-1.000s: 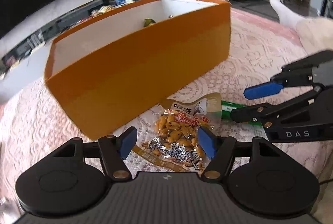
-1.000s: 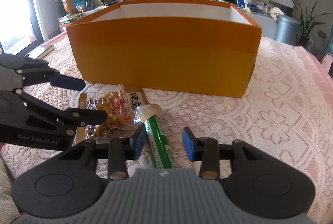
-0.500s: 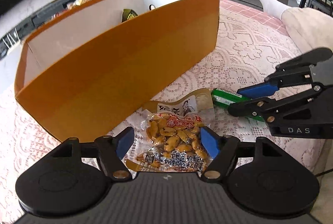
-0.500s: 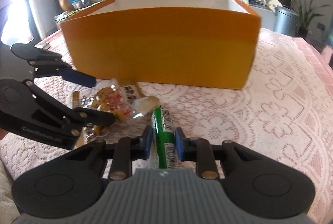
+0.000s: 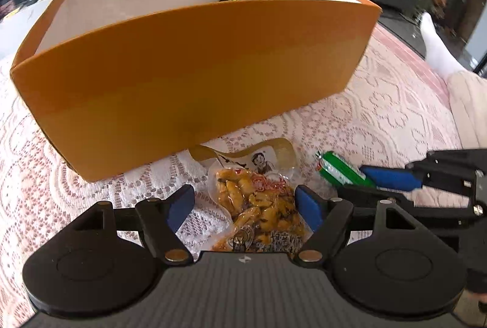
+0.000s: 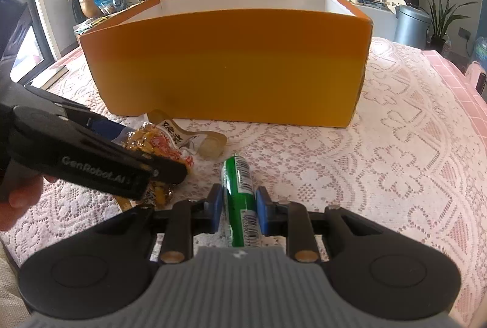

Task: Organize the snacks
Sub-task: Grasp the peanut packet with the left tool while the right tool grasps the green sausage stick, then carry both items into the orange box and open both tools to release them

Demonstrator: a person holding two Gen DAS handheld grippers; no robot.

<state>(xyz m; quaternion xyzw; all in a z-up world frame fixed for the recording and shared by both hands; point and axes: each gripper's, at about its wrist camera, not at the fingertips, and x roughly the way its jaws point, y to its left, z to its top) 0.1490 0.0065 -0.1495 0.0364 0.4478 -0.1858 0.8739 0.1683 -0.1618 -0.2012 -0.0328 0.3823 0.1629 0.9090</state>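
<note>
Left wrist: the left gripper (image 5: 245, 207) is being opened, its jaws wide apart around the nut packet (image 5: 258, 206) lying on the lace cloth (image 5: 380, 121) before the box (image 5: 194, 78). Right wrist: the green stick (image 6: 240, 200) is being clamped by the right gripper (image 6: 239, 210).

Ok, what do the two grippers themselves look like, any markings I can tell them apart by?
Both are the same build: black plastic linkage arms ending in blue pads, brass-coloured pivot pins, two round black discs and a ribbed grey body at the base. The left gripper carries white "GenRobot.AI" lettering on its side. The right gripper shows no lettering in these views. No cables are clearly visible.
</note>
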